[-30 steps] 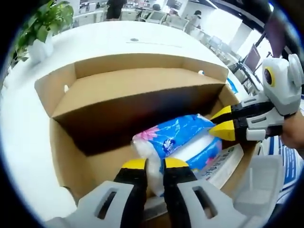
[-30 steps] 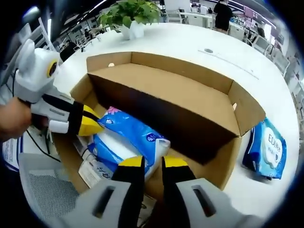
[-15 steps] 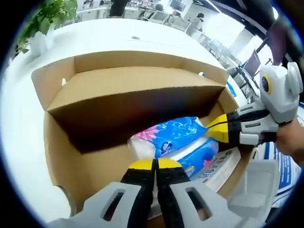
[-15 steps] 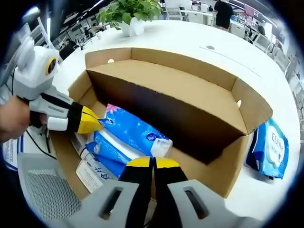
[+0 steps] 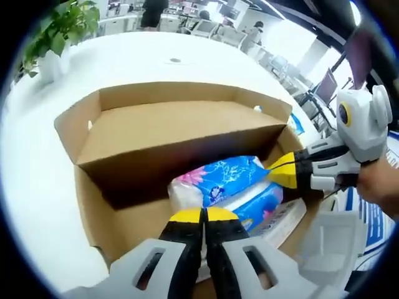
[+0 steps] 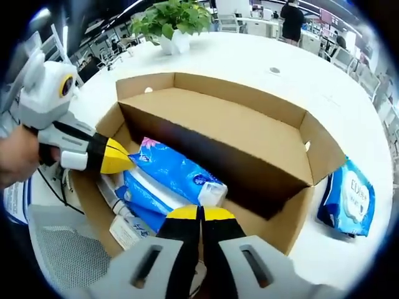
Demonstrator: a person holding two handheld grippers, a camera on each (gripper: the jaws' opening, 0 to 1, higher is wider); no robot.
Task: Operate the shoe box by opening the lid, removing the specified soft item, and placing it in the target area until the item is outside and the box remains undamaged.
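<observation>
Cardboard box (image 5: 181, 134) open | both hand-held grippers, left (image 5: 202, 215) and right (image 6: 199, 213), clamped on tissue pack (image 5: 218, 180) ends | risk: thin wrapper tearing, or pack snagging box wall ahead.

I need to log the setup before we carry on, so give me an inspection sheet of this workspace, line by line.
Surface: white table, box standing on it.
Job's things: cardboard shoe box with lid open; blue tissue pack inside it, atop another blue pack.
Clutter: blue wipes pack on the table beside the box; printed papers inside the box by the packs.
Grippers: left tongs shut at one end of the tissue pack; right tongs shut at the other end. Whether either pinches the wrapper, cannot tell.
Cables: dark cable near the box's side.
Surroundings: potted plant on the table; office desks and people beyond.
</observation>
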